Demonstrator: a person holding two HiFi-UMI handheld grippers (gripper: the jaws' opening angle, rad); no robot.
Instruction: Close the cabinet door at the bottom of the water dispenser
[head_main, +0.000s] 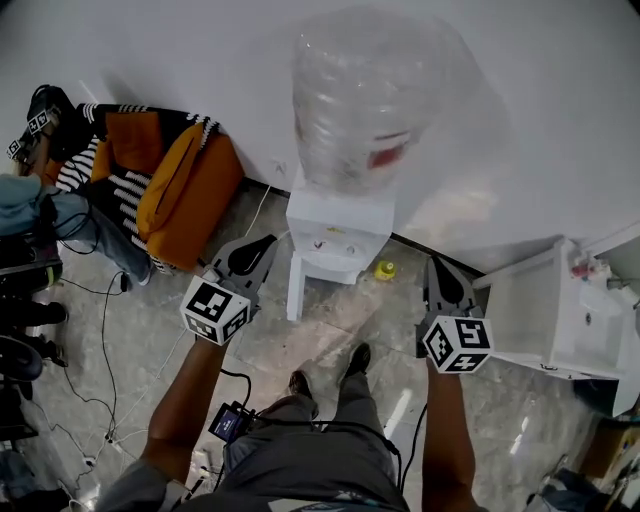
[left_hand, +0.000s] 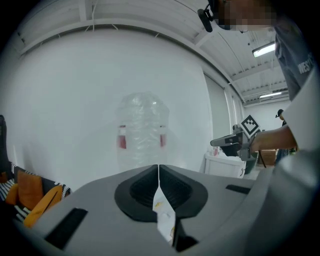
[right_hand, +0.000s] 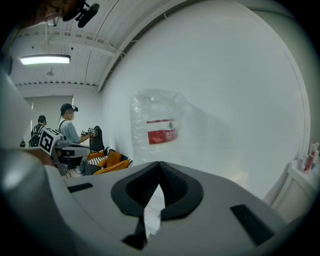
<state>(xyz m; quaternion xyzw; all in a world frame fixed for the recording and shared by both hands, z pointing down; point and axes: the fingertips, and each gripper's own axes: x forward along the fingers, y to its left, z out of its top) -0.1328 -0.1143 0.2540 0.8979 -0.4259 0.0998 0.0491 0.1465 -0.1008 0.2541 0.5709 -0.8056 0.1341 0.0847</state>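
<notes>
Red label on the clear plastic water bottle (head_main: 365, 100), but the print's too blurred to read. There are black-and-white square markers on both cubes. Both forearms reach forward, low in the frame. The left tool (head_main: 264, 244) is closed and empty, just left of the white water dispenser (head_main: 338, 230), whose narrow white cabinet door (head_main: 295, 286) juts out at frame centre. The right tool (head_main: 433, 264) is closed too, empty, right of the dispenser. Mottled grey stone floor (head_main: 330, 335), plain white wall (head_main: 520, 120).

Grey trousers (head_main: 300, 462), dark shoes (head_main: 357, 358); a black cable (head_main: 330, 424) meets a small device (head_main: 229, 421). The left gripper (head_main: 263, 243) and right gripper (head_main: 434, 263) are grey; each has black-and-white marker cubes (head_main: 215, 310).
</notes>
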